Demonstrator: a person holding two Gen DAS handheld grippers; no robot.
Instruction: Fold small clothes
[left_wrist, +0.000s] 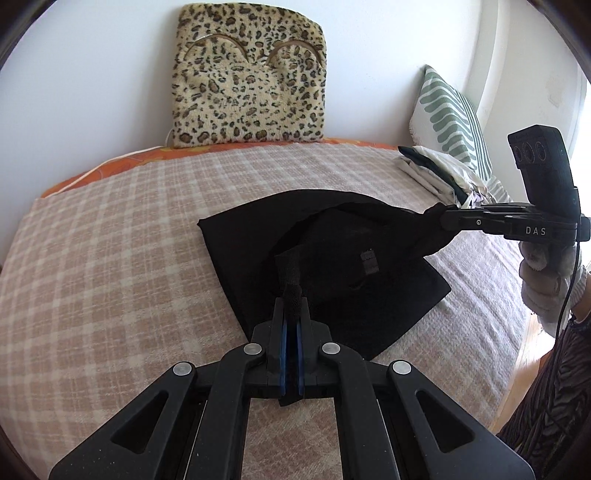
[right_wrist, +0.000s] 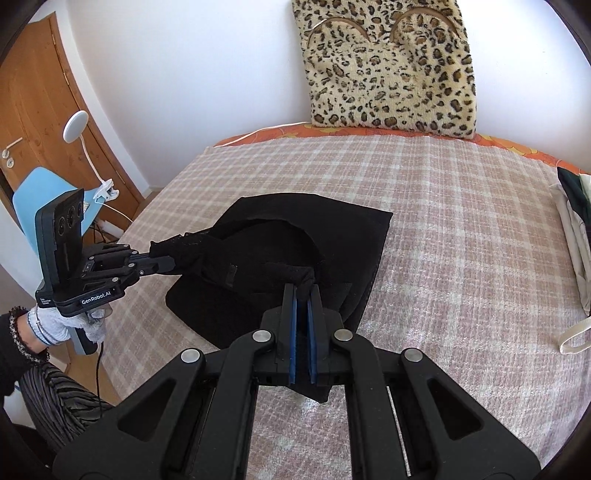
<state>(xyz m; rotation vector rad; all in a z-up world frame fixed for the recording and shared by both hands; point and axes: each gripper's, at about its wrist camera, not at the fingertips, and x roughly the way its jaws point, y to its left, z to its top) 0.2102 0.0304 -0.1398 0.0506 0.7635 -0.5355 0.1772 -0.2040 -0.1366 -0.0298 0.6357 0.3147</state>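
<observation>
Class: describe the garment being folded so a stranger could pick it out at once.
Start at the bed with the checked blanket. The black garment is in its middle, with both grippers pinching its straps. It is plain black; the folded clothes by the striped pillow are mostly pale.

Open blanket left and front; clutter along far and right edges

Bare checked blanket (left_wrist: 110, 258) all round the black garment (left_wrist: 332, 258), widest to its left and toward the near edge. Blocked at the far wall by a leopard cushion (left_wrist: 251, 77), at the right edge by a leaf-print pillow (left_wrist: 450, 118) and stacked folded clothes (left_wrist: 436, 170).
</observation>
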